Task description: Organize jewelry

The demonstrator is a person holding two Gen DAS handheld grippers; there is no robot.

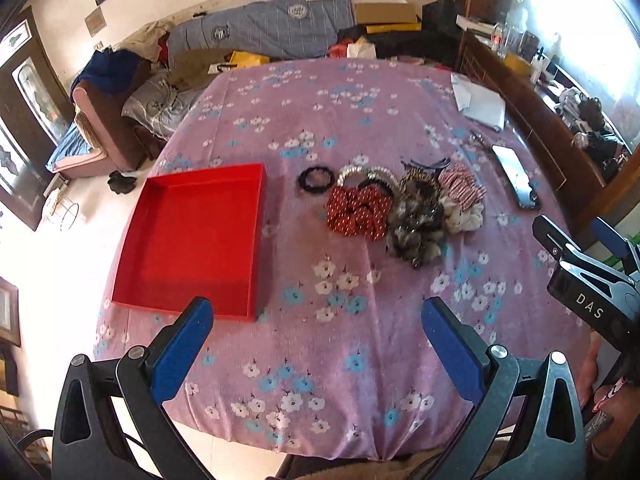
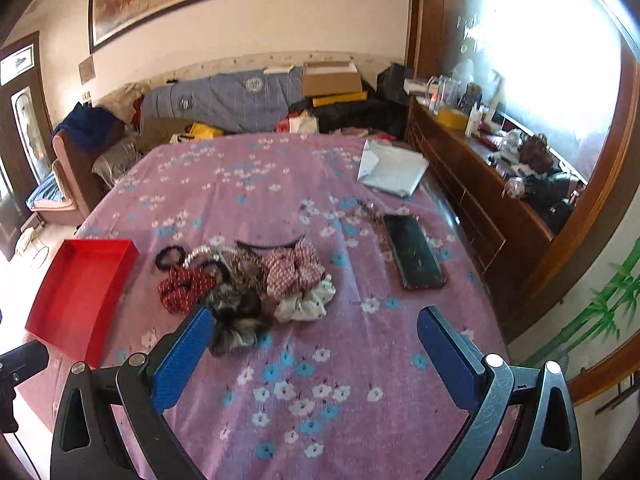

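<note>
Nothing has been sorted yet, judging by the red tray (image 1: 192, 236), which lies bare on the flowered tabletop (image 1: 340, 360). Every accessory sits just right of the tray in one loose heap. Nearest the tray is a black hair tie (image 1: 315, 179), then a silver beaded band (image 1: 362, 174) and a red dotted scrunchie (image 1: 358, 210). Further from the tray lie a furry brown scrunchie (image 1: 416, 220), a red-and-white striped scrunchie (image 1: 460, 189) and a cream scrunchie (image 1: 464, 216), with a dark headband (image 1: 426, 164) behind them. A phone (image 2: 414, 250) rests well to the far side of the heap from the tray and seems no part of the job.

The left claw (image 1: 318, 334) hangs spread wide over bare cloth on the near side of the tray, holding nothing. The right claw (image 2: 314, 338) is equally wide and empty, its left finger just in front of the furry scrunchie. The whole task appears to remain: each piece needs lifting into the tray.
</note>
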